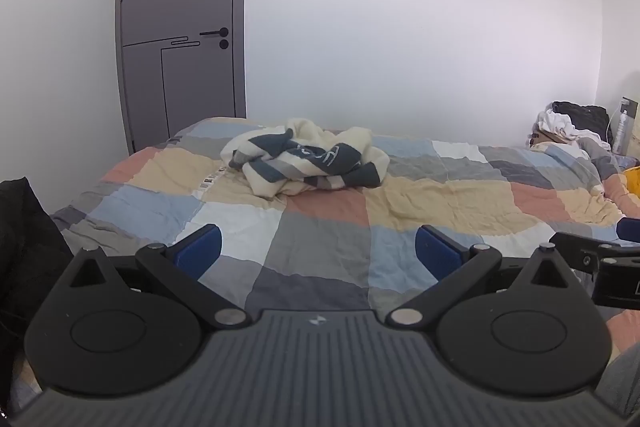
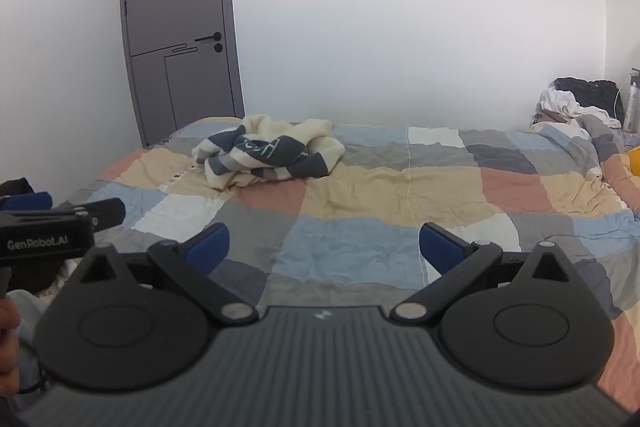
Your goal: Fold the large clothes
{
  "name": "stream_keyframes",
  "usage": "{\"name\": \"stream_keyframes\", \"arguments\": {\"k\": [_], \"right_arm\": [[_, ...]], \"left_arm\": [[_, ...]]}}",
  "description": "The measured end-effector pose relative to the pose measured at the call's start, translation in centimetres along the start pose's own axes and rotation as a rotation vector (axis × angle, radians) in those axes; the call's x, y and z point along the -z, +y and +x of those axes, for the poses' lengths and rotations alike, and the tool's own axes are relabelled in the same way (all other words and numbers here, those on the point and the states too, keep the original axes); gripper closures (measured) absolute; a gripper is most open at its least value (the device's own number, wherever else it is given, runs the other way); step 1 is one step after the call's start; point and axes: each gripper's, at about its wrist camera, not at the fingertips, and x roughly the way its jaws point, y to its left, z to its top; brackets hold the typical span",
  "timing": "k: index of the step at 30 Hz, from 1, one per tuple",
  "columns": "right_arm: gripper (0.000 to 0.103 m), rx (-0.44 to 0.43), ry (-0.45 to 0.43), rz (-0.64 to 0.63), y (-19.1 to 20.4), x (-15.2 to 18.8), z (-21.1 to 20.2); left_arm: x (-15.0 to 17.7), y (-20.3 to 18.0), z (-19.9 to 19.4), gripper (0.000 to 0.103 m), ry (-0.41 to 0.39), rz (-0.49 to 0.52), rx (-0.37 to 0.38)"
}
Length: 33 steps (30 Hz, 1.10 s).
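A crumpled cream garment with dark blue and grey stripes (image 1: pixel 308 163) lies in a heap on the far side of the bed; it also shows in the right wrist view (image 2: pixel 268 153). My left gripper (image 1: pixel 318 247) is open and empty, held over the near part of the bed, well short of the garment. My right gripper (image 2: pixel 324 245) is open and empty, beside the left one, also short of the garment. The right gripper shows at the right edge of the left wrist view (image 1: pixel 600 255), and the left gripper shows at the left edge of the right wrist view (image 2: pixel 60 223).
The bed carries a patchwork quilt (image 1: pixel 440 195) in blue, grey, beige and pink squares. A grey door (image 1: pixel 180 27) stands behind the bed's left end. A pile of white and black clothes (image 1: pixel 572 127) and a bottle (image 1: pixel 621 133) are at the far right. A dark cloth (image 1: pixel 24 227) hangs at left.
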Motion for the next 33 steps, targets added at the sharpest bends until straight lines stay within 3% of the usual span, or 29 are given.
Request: {"name": "stream_keyframes", "arguments": {"k": [33], "right_arm": [[0.0,0.011,0.001,-0.001,-1.0,0.5,0.3]], "left_arm": [[0.2,0.1,0.6,0.0,0.001,0.018,0.013]]}}
